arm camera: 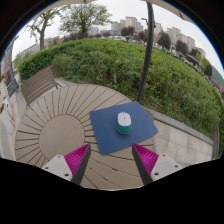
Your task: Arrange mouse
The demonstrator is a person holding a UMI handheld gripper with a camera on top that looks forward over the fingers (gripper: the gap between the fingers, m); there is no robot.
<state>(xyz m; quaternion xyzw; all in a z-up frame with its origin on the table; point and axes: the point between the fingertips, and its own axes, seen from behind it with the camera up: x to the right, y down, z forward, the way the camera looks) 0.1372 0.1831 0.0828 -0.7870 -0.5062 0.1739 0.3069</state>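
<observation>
On a round slatted wooden table (60, 125) outdoors lay a dark blue mouse pad (105, 132), set slightly askew, one corner pointing toward the gripper.

Item: computer mouse (124, 123), white body with a teal or green band across its middle. It sat on the mouse pad, toward the pad's far right part, long axis running roughly away from the gripper. It rested on its own, touched by nothing.

Item: gripper (111, 158), two fingers with magenta pads (77, 156). The fingers stood wide apart, holding nothing. The near edge of the mouse pad lay between and just ahead of the fingertips; the mouse lay beyond them, closer to the right finger's line than to the left's, and well clear of both.

Item: table surface, pale wood slats fanning out from a centre disc, with a curved rim. The mouse pad covered the right part; the left part showed bare slats.

Surroundings: a wooden bench (38, 84) stood beyond the table at the left, on paving. A dense green hedge (120, 60) ran behind the table. A thin dark pole (149, 45) rose from the hedge area at the right. Trees (82, 17) and pale apartment buildings (170, 35) stood farther off under an overcast sky.
</observation>
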